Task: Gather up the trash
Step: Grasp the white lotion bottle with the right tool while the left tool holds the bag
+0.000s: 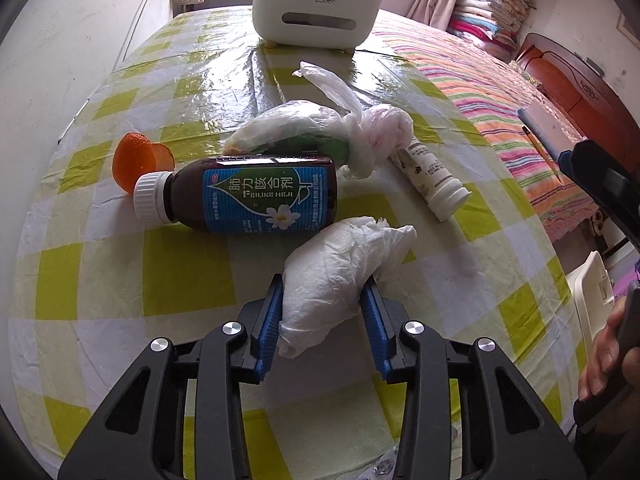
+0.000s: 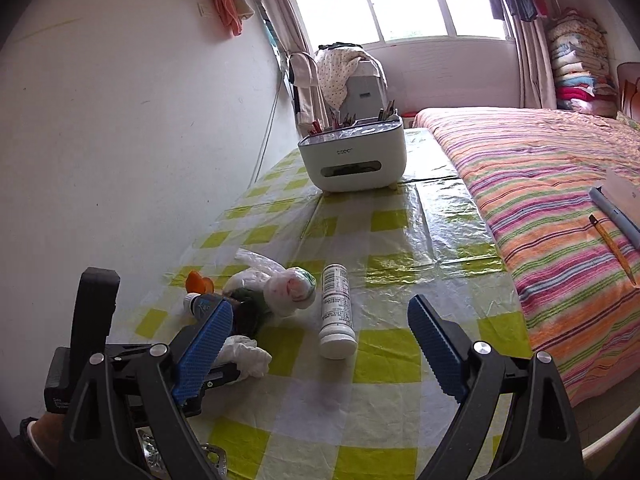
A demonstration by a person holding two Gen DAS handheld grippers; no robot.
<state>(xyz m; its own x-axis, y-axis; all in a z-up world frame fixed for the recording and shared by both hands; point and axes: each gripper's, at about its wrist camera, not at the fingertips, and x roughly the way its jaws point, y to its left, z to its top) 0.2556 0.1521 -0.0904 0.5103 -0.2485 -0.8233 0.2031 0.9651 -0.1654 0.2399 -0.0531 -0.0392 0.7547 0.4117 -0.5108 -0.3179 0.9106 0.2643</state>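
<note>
My left gripper [image 1: 322, 312] has its blue pads around a crumpled white tissue [image 1: 340, 272] on the checked tablecloth [image 1: 184, 280]; the pads touch its sides. Beyond it lie a brown medicine bottle [image 1: 256, 200] with a blue label, an orange plastic cup [image 1: 138, 160], knotted white plastic bags [image 1: 320, 128] and a white tube bottle [image 1: 434, 180]. My right gripper [image 2: 320, 340] is wide open and empty above the table, with the white tube bottle [image 2: 337, 316] between and beyond its fingers. The tissue [image 2: 248, 356] and the left gripper show at its left.
A white desk organiser [image 1: 316, 12] stands at the table's far end, also in the right wrist view [image 2: 352, 156]. A bed with a striped cover [image 2: 540, 200] runs along the table's right side, with a pen and pencil on it. A wall is on the left.
</note>
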